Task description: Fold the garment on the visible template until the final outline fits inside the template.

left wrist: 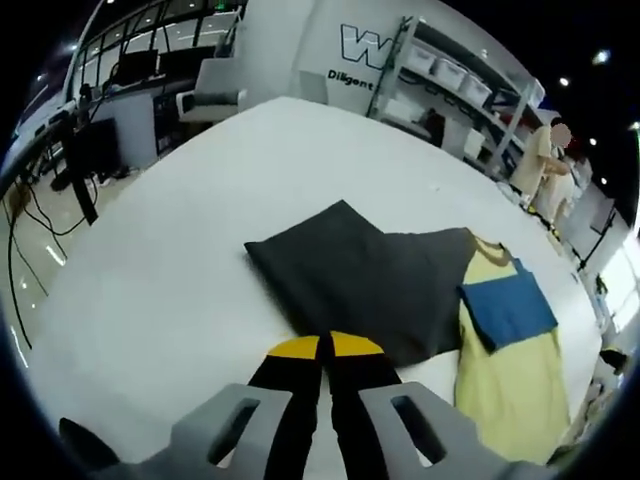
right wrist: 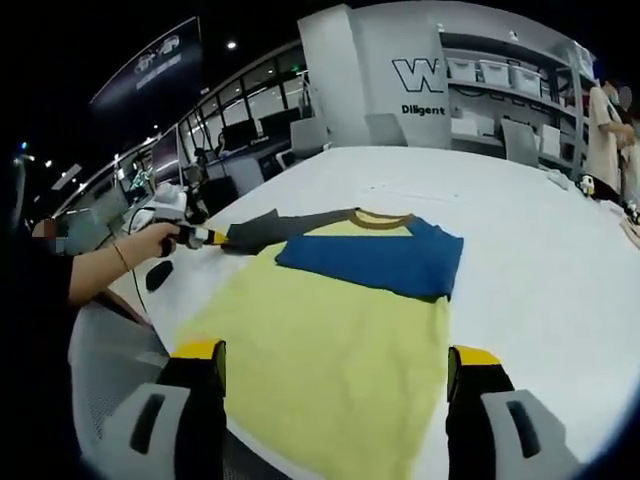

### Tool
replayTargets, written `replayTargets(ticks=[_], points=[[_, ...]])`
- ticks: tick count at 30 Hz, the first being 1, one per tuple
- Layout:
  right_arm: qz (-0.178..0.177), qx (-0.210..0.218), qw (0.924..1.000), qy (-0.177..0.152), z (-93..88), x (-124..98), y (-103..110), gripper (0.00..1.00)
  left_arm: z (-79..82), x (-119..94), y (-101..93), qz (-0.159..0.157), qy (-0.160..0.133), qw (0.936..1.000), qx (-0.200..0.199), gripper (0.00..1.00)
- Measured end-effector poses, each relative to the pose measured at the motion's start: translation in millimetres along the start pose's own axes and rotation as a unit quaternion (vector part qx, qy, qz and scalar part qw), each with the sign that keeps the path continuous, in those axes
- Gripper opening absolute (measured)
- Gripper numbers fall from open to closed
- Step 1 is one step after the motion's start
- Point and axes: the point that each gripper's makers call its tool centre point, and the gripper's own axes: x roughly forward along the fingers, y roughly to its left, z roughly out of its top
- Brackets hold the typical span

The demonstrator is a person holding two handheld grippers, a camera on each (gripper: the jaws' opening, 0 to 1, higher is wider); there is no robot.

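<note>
A yellow shirt (right wrist: 330, 330) lies flat on the white table (right wrist: 540, 240), its collar at the far end. Its blue sleeve (right wrist: 375, 258) is folded across the chest. The dark grey sleeve (right wrist: 280, 228) stretches out to the left. A hand holds my left gripper (right wrist: 205, 237), which is shut on that sleeve's end. In the left gripper view the grey sleeve (left wrist: 370, 270) spreads wide ahead of my left gripper (left wrist: 325, 345), whose yellow tips are pressed together at the cloth's near edge. The yellow body (left wrist: 510, 370) and blue sleeve (left wrist: 508, 305) lie to the right. My right gripper (right wrist: 335, 360) stands open over the hem.
A person (left wrist: 540, 160) stands by shelves with bins (left wrist: 450, 75) beyond the table's far end. Desks, monitors and chairs (right wrist: 240, 140) line the left side. Cables (left wrist: 40, 220) run on the floor. Small items (right wrist: 590, 185) sit at the table's far right.
</note>
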Motion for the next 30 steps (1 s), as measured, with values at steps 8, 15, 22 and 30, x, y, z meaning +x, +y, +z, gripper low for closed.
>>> replayTargets(ticks=[8,15,22,30], points=[[0.000,-0.004,1.0000,0.003,-1.3,0.1,0.8,0.90,20.1,-5.6,-17.1,-0.020,-0.023,0.9992,0.024,0.00],[0.001,-0.005,1.0000,0.003,-1.6,-0.2,1.9,0.90,41.1,-10.9,-43.4,-0.055,-0.048,0.9965,0.041,0.00],[0.001,-0.005,1.0000,0.005,-2.5,-0.1,1.8,0.90,59.7,-18.0,-67.6,-0.077,-0.068,0.9933,0.053,0.00],[0.000,-0.003,1.0000,0.007,-3.5,-0.5,1.3,0.91,79.4,-18.1,-100.6,-0.113,-0.082,0.9853,0.098,0.00]])
